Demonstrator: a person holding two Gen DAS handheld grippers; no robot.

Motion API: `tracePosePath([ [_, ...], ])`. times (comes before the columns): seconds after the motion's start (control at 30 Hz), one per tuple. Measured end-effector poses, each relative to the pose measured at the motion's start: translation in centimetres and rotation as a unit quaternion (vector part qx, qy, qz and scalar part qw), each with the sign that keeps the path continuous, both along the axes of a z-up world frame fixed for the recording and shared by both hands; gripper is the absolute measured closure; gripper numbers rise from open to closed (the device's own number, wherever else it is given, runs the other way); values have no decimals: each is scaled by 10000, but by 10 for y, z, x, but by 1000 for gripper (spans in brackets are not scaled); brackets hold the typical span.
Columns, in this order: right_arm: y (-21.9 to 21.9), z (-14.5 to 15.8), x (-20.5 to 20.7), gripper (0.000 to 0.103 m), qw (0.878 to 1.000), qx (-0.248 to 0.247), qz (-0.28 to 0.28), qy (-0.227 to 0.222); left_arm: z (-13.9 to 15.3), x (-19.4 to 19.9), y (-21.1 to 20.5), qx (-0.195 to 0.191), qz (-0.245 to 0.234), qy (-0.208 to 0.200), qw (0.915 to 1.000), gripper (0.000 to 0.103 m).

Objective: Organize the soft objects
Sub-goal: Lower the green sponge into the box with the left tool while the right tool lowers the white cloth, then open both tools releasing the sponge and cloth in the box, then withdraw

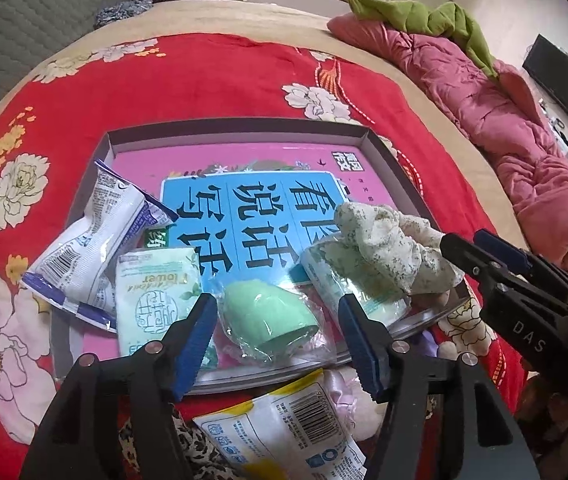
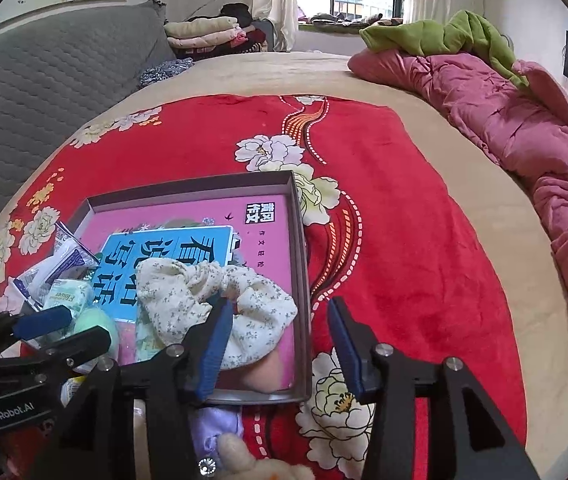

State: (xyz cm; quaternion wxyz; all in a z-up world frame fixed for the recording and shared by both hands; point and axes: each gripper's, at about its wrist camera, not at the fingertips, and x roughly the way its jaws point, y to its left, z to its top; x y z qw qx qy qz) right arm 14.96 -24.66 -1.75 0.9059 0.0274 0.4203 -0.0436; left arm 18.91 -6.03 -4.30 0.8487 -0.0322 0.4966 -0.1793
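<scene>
A shallow grey box (image 1: pixel 240 126) with a pink and blue printed bottom lies on the red floral blanket (image 1: pixel 204 80). In it are a white-blue snack packet (image 1: pixel 96 244), a green tissue pack (image 1: pixel 156 296), a mint-green item in clear wrap (image 1: pixel 272 320), another tissue pack (image 1: pixel 344 280) and a floral scrunchie (image 1: pixel 388 248). My left gripper (image 1: pixel 276 344) is open, its fingers either side of the mint-green item. My right gripper (image 2: pixel 280 344) is open over the box's near right corner, its left finger beside the scrunchie (image 2: pixel 212 300). The box wall (image 2: pixel 300 240) lies between its fingers.
A white barcode packet (image 1: pixel 296 424) and a pale plush item (image 1: pixel 344 400) lie in front of the box. A lilac cloth (image 2: pixel 216 424) and cream plush (image 2: pixel 252 464) lie near my right gripper. A pink quilt (image 2: pixel 524 128) with green cloth (image 2: pixel 444 36) lines the bed's right side.
</scene>
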Motion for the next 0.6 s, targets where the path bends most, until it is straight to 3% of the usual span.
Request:
tracePosePath([
  [0.6,6,11,-5,46,9998,43,147,-115,30,-10,25,-149,382,-383,9984,28],
])
